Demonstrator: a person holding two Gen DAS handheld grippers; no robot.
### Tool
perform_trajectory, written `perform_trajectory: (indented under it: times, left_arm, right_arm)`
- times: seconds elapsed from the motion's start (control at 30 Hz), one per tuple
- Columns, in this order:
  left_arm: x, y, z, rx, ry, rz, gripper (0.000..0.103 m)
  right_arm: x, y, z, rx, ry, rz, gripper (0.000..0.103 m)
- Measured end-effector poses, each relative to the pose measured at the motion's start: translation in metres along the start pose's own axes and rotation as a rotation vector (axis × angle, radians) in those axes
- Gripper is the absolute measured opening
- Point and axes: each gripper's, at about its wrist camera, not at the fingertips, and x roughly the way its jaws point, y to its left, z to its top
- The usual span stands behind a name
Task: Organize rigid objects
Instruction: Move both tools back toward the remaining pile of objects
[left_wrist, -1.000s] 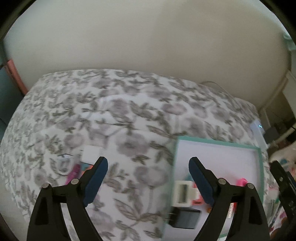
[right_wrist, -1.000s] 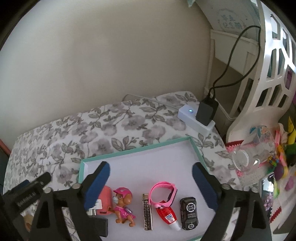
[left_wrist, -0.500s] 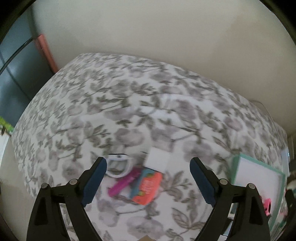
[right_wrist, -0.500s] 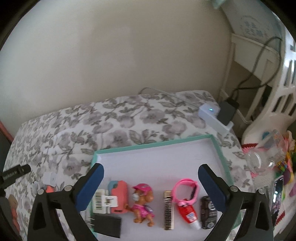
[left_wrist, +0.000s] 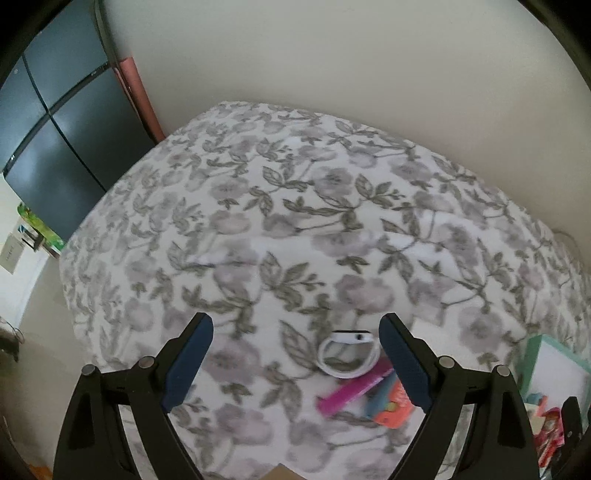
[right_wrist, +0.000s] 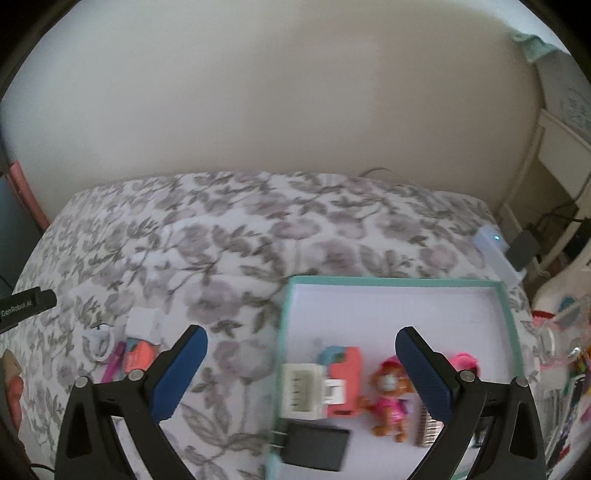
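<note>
Left tool (left_wrist: 295, 356) spread wide and empty above the floral bed (left_wrist: 295, 221). The loose items lie just inside its right finger: white ring-shaped band (left_wrist: 347, 354), magenta stick (left_wrist: 352, 391), orange pack (left_wrist: 391, 406). Right tool (right_wrist: 301, 371) likewise spread, empty, straddling the near-left rim of the teal tray (right_wrist: 399, 281). Likely risk: closing on the overlapping cluster may pinch two items, or push them into soft bedding.

- We see a teal-rimmed tray (right_wrist: 506, 314) flat on the bed, holding a pup figure (right_wrist: 388, 397), coral case (right_wrist: 345, 380), white block (right_wrist: 301, 391) and black charger (right_wrist: 317, 450).
- Left of it we see loose items: white band (left_wrist: 345, 354), magenta stick (left_wrist: 351, 393), coral pack (left_wrist: 393, 408), touching.
</note>
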Motion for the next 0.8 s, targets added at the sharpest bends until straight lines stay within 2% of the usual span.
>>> perform_trajectory:
  times: [0.33, 0.47, 0.8]
  left_arm:
    - [0.007, 0.04, 0.007, -0.061, 0.009, -0.025, 0.092]
    - [0.016, 0.053, 0.007, -0.076, 0.03, -0.017, 0.092]
    - [0.049, 0.056, 0.001, -0.067, 0.112, -0.022, 0.092]
  right_arm:
    - [0.013, 0.06, -0.005, -0.075, 0.033, 0.051, 0.103]
    - [0.026, 0.084, -0.011, -0.124, 0.072, 0.073, 0.103]
    - [0.061, 0.128, -0.037, -0.179, 0.173, 0.146, 0.103]
